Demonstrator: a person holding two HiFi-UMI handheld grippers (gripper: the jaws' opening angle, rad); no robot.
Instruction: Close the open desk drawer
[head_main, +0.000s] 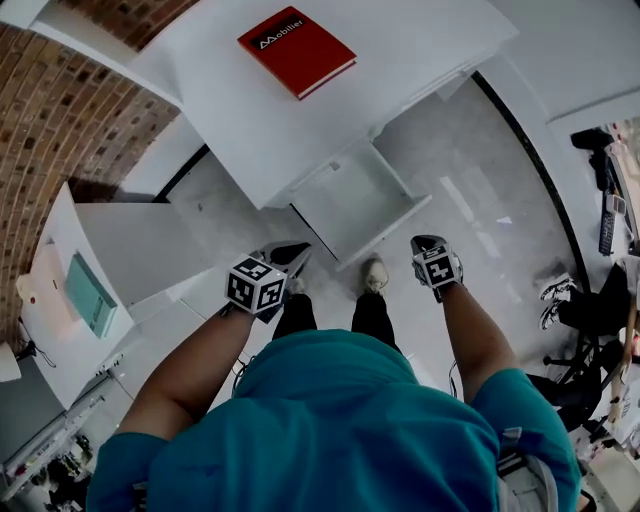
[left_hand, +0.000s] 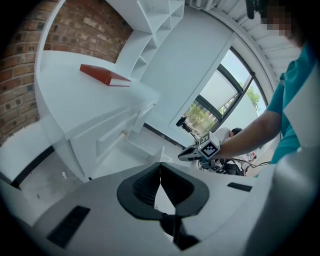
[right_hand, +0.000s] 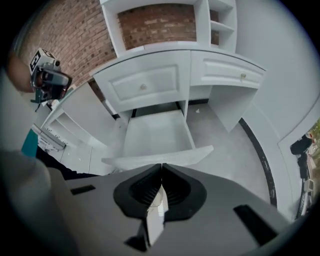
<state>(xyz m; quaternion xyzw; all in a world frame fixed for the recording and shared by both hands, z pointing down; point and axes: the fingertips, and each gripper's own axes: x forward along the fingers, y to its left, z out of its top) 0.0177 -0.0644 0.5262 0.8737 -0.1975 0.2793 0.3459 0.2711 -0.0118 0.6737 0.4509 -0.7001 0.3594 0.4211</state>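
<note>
The white desk (head_main: 300, 110) has one drawer (head_main: 352, 203) pulled out toward me, empty inside, its front panel (right_hand: 159, 155) just beyond my right gripper's tips in the right gripper view. My left gripper (head_main: 288, 258) hangs shut at the drawer's near left corner, apart from it. My right gripper (head_main: 428, 246) is shut too, a little right of the front panel's right end. Both pairs of jaws meet with nothing between them (left_hand: 160, 168) (right_hand: 161, 169). The left gripper view shows the right gripper (left_hand: 200, 150) and the drawer's edge (left_hand: 150, 152).
A red book (head_main: 295, 50) lies on the desk top. A second white cabinet (head_main: 130, 250) stands at the left, by a brick wall (head_main: 60, 120). My shoe (head_main: 374, 274) is under the drawer front. Chairs and clutter (head_main: 590, 330) fill the right side.
</note>
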